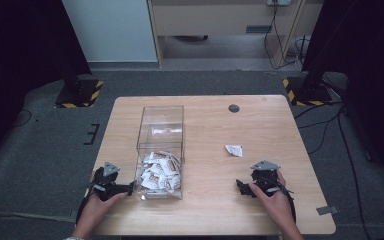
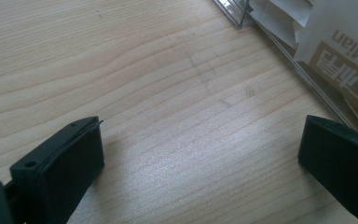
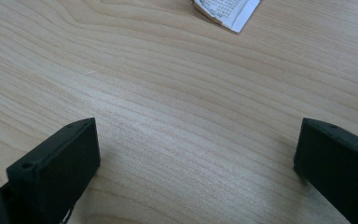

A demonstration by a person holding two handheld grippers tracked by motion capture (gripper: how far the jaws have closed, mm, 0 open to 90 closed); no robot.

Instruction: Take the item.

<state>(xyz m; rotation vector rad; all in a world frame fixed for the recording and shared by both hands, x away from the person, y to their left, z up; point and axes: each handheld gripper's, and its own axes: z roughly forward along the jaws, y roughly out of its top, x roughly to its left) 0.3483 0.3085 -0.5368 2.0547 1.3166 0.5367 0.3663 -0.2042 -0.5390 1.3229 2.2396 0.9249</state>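
Right gripper jaws apart — loose sachet lies beyond.

Both grippers, the left gripper and the right gripper, are black with blocky, screw-holed jaws, each topped by a grey three-cornered plate and trailing black cable.

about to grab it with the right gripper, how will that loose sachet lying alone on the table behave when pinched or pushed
The loose sachet looks thin and flat with a slightly curled edge, so it is probably floppy and very light. Lying flat on the smooth wooden table, it may slide when pushed rather than lift. The right gripper, its jaws wide open, may need to catch that raised edge.
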